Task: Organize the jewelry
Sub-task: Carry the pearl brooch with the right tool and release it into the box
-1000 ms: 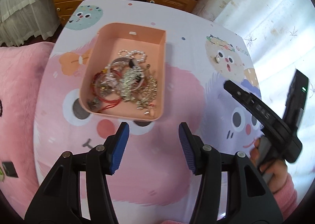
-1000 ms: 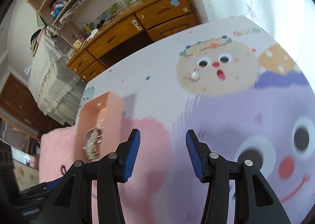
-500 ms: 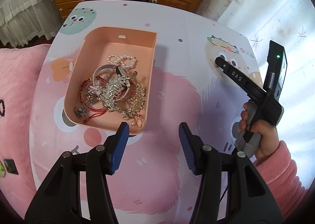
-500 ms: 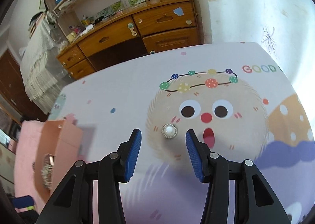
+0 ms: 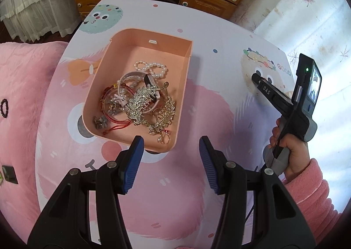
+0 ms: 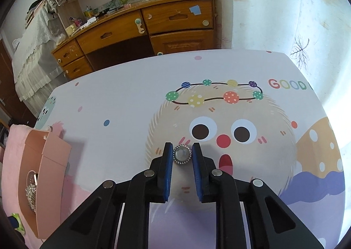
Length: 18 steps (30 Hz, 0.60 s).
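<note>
Right tongs (image 6: 182,155) low over the worktop (image 6: 122,104), blue pads either side of a round pearl brooch (image 6: 182,153), nearly closed on it; firm contact cannot be told. Brooch lies flat between the tips. Left tongs (image 5: 171,162) wide apart, holding nothing. Pink tray (image 5: 179,104) just ahead of left tongs, slightly left, heaped with jewelry (image 5: 140,104). Tray well left of right tongs.

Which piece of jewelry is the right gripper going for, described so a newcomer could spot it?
On the cartoon-printed tablecloth, find the beige fuzzy face with a red nose. Just left of its open mouth, between the blue pads of the right gripper, lies a small round pearl-centred brooch with a sparkly rim. It is alone on the cloth; all other jewelry sits in the pink rectangular tray.
</note>
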Available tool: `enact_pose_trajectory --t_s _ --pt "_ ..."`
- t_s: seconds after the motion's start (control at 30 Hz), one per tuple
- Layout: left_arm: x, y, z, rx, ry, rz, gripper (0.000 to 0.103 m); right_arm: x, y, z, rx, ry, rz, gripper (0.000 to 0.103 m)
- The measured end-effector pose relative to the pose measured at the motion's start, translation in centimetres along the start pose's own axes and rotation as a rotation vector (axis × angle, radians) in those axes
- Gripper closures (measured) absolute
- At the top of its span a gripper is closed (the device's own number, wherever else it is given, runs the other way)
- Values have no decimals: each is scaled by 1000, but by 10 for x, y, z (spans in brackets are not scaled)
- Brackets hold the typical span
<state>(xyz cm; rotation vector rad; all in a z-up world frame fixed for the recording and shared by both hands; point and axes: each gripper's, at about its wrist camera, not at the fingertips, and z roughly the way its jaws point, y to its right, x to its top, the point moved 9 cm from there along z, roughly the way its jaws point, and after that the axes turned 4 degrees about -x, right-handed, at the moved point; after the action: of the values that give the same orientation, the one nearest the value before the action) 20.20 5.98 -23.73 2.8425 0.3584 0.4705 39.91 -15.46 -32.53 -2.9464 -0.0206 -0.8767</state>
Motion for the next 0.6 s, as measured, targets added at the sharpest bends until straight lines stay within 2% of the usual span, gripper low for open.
enact_pose_trajectory --t_s 0.13,0.33,0.6 --pt "1 -1 -4 -6 10 -1 54 -2 -3 -5 30 -16 16 86" --pt "-2 -9 -13 -12 25 -17 54 1 -29 -42 138 9 43 86" --pt "-13 -29 -37 -15 63 -36 54 -7 -103 -109 314 52 -30 86"
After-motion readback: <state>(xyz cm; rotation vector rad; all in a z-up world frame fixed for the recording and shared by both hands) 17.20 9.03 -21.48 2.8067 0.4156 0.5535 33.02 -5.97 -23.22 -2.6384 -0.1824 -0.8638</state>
